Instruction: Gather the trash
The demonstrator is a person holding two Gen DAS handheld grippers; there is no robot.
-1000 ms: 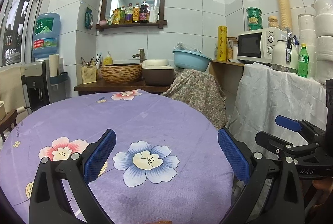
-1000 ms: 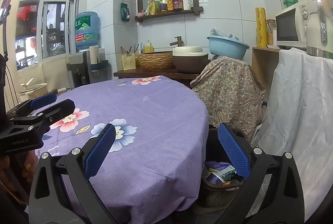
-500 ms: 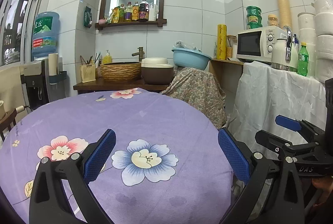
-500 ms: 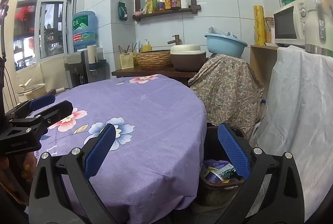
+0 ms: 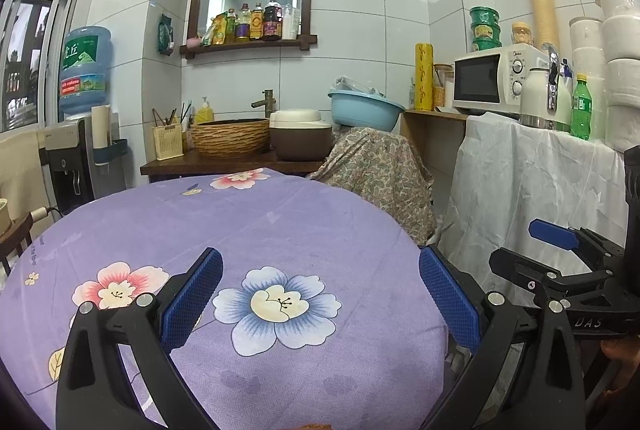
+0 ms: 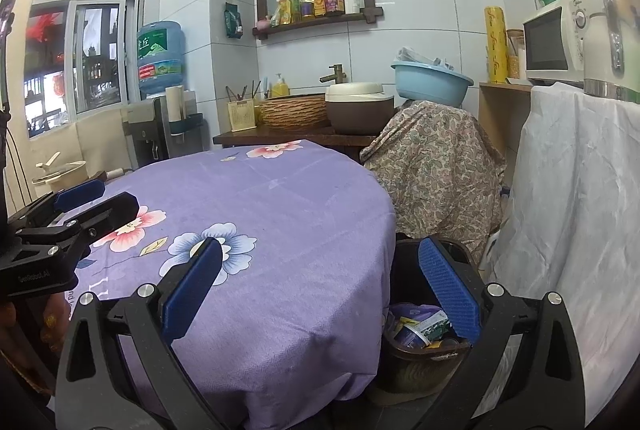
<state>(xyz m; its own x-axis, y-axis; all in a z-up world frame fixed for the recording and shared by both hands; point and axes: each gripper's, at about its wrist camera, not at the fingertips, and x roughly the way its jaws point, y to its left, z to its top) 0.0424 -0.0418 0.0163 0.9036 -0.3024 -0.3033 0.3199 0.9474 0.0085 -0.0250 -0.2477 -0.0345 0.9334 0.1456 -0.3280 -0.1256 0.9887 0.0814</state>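
A round table under a purple flowered cloth (image 5: 256, 230) fills the left wrist view; I see no trash on it. My left gripper (image 5: 320, 294) is open and empty above the table's near part. My right gripper (image 6: 320, 286) is open and empty over the table's right edge (image 6: 360, 230). A dark trash bin (image 6: 424, 354) stands on the floor beside the table, under my right gripper's right finger, with wrappers and packets (image 6: 420, 326) inside. The right gripper also shows in the left wrist view (image 5: 560, 262), and the left gripper in the right wrist view (image 6: 72, 214).
A paisley-covered object (image 6: 440, 166) with a blue basin (image 6: 432, 82) stands behind the bin. A white-draped counter (image 6: 580, 190) with a microwave (image 5: 492, 78) lines the right. A wooden counter (image 5: 224, 162) with basket and pot lies beyond the table. A water dispenser (image 5: 80, 150) is at left.
Both grippers have stayed open and empty. The views have shifted only slightly; the right wrist camera has drifted a little to the right and down toward the bin.
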